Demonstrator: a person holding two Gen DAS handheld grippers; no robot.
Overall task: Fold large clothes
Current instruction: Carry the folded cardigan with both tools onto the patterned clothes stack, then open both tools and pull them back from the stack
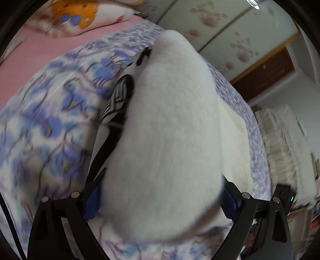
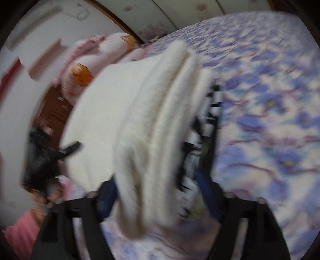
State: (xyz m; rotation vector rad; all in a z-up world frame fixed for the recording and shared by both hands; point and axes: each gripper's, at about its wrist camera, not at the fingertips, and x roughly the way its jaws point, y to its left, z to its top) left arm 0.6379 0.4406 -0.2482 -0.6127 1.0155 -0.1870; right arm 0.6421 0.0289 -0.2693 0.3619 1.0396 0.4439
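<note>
White fleece, the bulk of a folded garment (image 1: 170, 130), fills the left wrist view, and everything else is placed around it. To the far left of the left claw (image 1: 160, 192) a pink sheet (image 1: 30, 66) and a pillow (image 1: 80, 18) with an orange print are seen. Nearer on that side and under the claw, a bedspread (image 1: 50, 130) with blue flowers is spread over the bed. A black-and-white striped part (image 1: 118, 98) of the garment is tucked against the left finger. The left claw is released, its jaws spread wide with the fleece bulging between them and resting on the bedspread. Ahead and to the right, cupboard doors (image 1: 230, 40) with pale flower prints are shown. In the right wrist view, which is heavily blurred, the other claw is glimpsed far to the left. A hand (image 2: 52, 196) and a pink sleeve (image 2: 20, 230) are seen below it. The layered cream folds of the garment run forward from between the fingers of the right claw (image 2: 156, 190), which is likewise released and spread wide. The striped part lies along the right finger, and the flowered bedspread is stretched out to the right.
</note>
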